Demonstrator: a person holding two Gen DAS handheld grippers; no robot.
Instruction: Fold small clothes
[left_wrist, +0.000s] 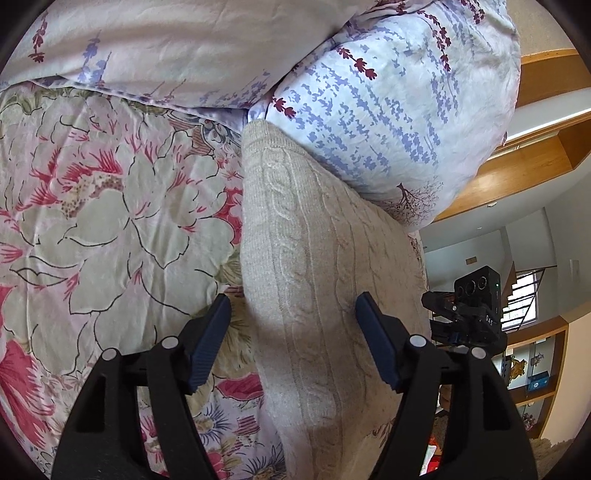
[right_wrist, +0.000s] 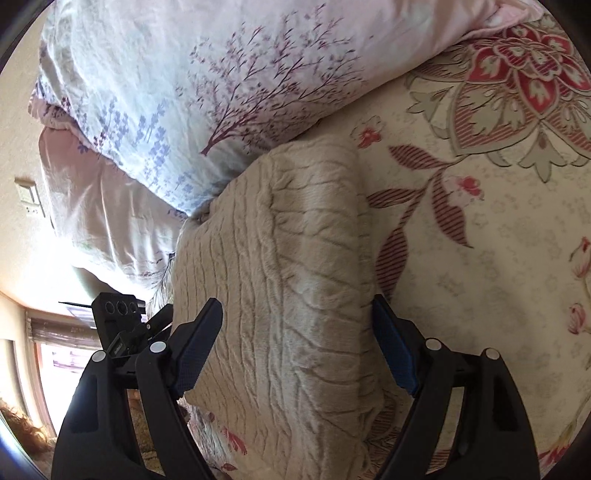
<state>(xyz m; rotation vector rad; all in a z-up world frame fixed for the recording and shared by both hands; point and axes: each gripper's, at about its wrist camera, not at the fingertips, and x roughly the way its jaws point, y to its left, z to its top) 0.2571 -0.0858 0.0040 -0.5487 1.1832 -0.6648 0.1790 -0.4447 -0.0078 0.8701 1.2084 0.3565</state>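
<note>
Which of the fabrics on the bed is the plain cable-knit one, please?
The beige cable-knit sweater, lying between both sets of open jaws; the bedspread has large red flowers and the pillow has lavender sprigs.

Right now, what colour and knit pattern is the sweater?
Beige cable knit sweater, clearest in the right wrist view.

Left tool (left_wrist: 293, 312): matte black plastic frame with two broad arms, each carrying recessed slots and two round pale-grey pivot caps. Fingers (left_wrist: 210, 341) are dark navy, flat and finely ribbed on the inner faces.

Right tool (right_wrist: 295, 317): same black frame and grey caps; its fingers (right_wrist: 393, 345) appear a brighter blue along the edge, possibly from lighting. Seen from the left wrist view, its body is a black box housing with three round ports and small white lettering, too small to read with confidence.
</note>
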